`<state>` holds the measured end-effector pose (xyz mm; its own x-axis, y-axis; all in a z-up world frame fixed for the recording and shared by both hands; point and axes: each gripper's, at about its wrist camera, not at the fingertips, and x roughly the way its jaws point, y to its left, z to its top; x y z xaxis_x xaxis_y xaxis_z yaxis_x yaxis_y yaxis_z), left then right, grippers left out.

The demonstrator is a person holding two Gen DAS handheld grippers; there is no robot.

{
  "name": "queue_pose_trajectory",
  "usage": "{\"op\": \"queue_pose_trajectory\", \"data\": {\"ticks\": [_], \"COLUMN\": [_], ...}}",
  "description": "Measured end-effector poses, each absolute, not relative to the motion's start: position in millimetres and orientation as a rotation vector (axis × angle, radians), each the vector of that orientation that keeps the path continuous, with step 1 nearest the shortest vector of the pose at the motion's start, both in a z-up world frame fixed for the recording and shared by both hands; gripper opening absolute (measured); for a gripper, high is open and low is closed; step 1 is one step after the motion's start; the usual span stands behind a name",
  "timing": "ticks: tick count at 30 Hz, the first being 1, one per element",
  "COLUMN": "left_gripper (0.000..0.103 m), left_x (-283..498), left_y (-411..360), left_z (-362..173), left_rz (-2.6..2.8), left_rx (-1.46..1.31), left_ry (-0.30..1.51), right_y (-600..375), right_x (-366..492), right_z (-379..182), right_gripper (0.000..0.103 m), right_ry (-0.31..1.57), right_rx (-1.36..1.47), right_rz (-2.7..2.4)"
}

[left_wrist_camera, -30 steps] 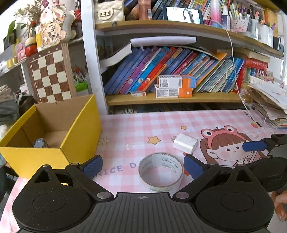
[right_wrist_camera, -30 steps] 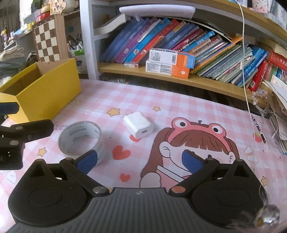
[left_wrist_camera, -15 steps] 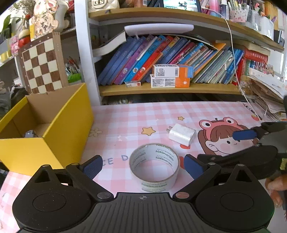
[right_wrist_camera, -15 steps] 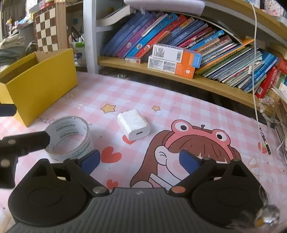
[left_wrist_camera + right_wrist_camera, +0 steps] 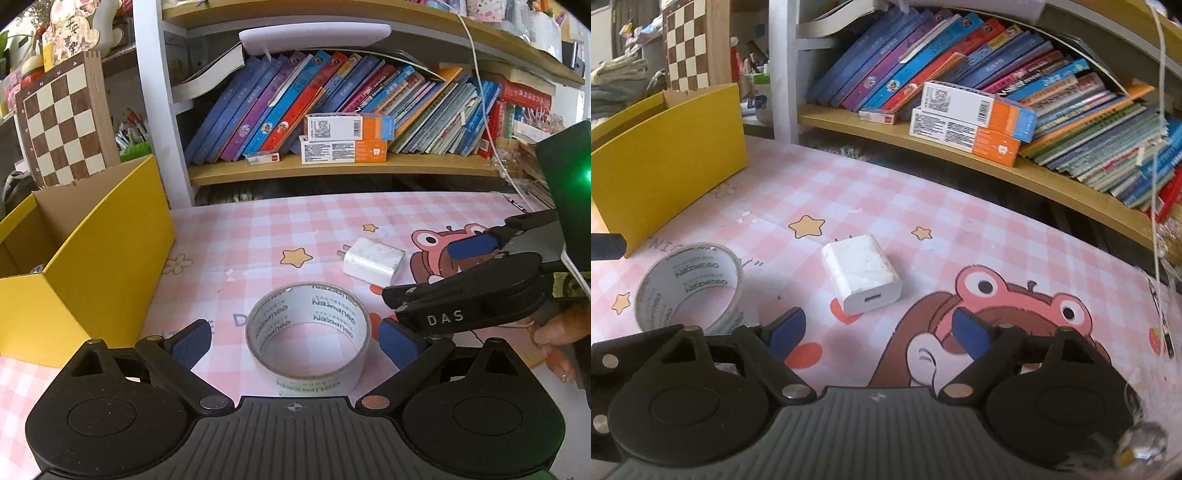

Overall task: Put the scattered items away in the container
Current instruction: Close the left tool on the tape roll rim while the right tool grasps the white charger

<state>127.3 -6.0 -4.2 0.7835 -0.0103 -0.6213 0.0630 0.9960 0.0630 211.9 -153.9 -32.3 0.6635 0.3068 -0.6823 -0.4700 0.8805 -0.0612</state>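
A roll of clear tape [image 5: 308,334] lies flat on the pink checked mat, between the open fingers of my left gripper [image 5: 293,341]; the pads stand on either side of it, not touching. The tape also shows in the right wrist view [image 5: 689,286]. A white USB charger [image 5: 862,278] lies just ahead of my open, empty right gripper [image 5: 879,330]; it also shows in the left wrist view [image 5: 373,261]. The yellow cardboard box [image 5: 96,251] stands open at the left, with a small item barely visible inside. The right gripper [image 5: 469,273] shows from the side in the left wrist view.
A bookshelf with leaning books [image 5: 332,107] and two orange-and-white boxes [image 5: 345,138] runs along the back edge of the table. A chessboard [image 5: 64,122] stands behind the yellow box. Papers and a white cable [image 5: 1156,147] lie at the right.
Both grippers have moved forward and down. The tape now sits between the left fingers, and the charger is closer in front of the right gripper. Both stay open.
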Motion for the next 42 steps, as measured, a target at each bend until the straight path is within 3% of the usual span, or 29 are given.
{"op": "queue_pose_trajectory", "data": {"ticks": [26, 34, 37, 42], "left_gripper": [0.096, 0.053, 0.044, 0.039], "left_x": [124.8, 153.3, 156.5, 161.1], "left_y": [13.6, 27.8, 27.2, 27.1], "left_z": [2.1, -15.1, -19.8, -23.8], "left_rz": [0.001, 0.076, 0.071, 0.068], "left_rx": [-0.014, -0.059, -0.066, -0.071], "left_ry": [0.645, 0.776, 0.799, 0.819], "right_y": [-141.6, -140.1, -139.5, -137.5], "right_x": [241.0, 242.1, 242.5, 243.2], "right_z": [-47.7, -47.5, -47.4, -47.5], "right_gripper": [0.074, 0.061, 0.059, 0.059], "right_ry": [0.731, 0.718, 0.713, 0.702], "right_rx": [-0.286, -0.298, -0.302, -0.312], "right_rz": [0.535, 0.548, 0.554, 0.563]}}
